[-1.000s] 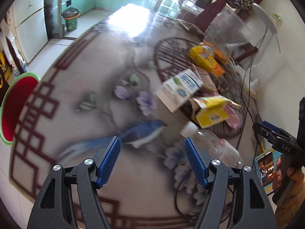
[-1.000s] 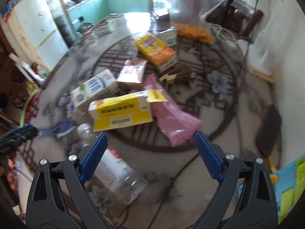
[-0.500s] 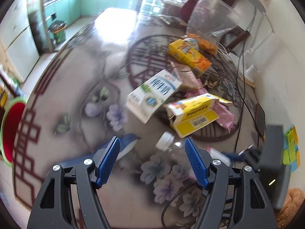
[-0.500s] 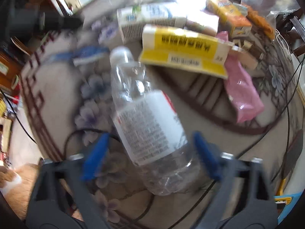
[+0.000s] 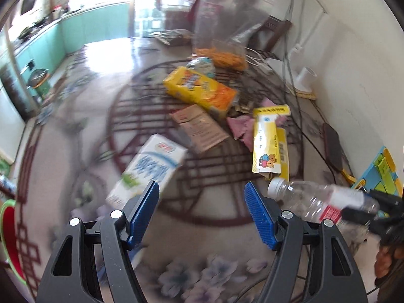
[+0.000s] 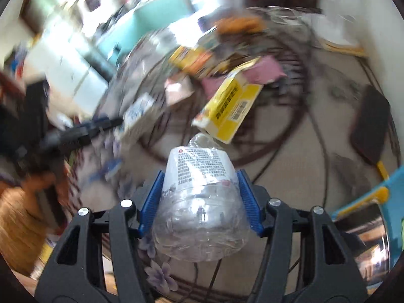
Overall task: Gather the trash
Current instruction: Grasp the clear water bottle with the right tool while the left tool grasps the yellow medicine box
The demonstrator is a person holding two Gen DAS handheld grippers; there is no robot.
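My right gripper (image 6: 200, 189) is shut on a clear plastic bottle (image 6: 200, 202) with a white label; the bottle also shows in the left wrist view (image 5: 320, 199), lifted at the right. My left gripper (image 5: 202, 202) is open and empty, just in front of a white and blue carton (image 5: 149, 169). Trash lies on the patterned table: a yellow box with bears (image 5: 267, 144), a yellow-orange box (image 5: 199, 91), a brown packet (image 5: 199, 128), pink wrapping (image 5: 240, 126). A clear plastic bag (image 5: 227, 25) with orange contents stands at the back.
A dark phone (image 5: 333, 149) and black cables lie near the wall on the right. A blue and yellow object (image 5: 381, 174) sits at the right edge. A red and green stool (image 5: 7, 229) stands left of the table. The table (image 5: 75, 131) has a floral top.
My right gripper has closed on the bottle and lifted it off the table. My left gripper has moved forward and right, toward the white carton.
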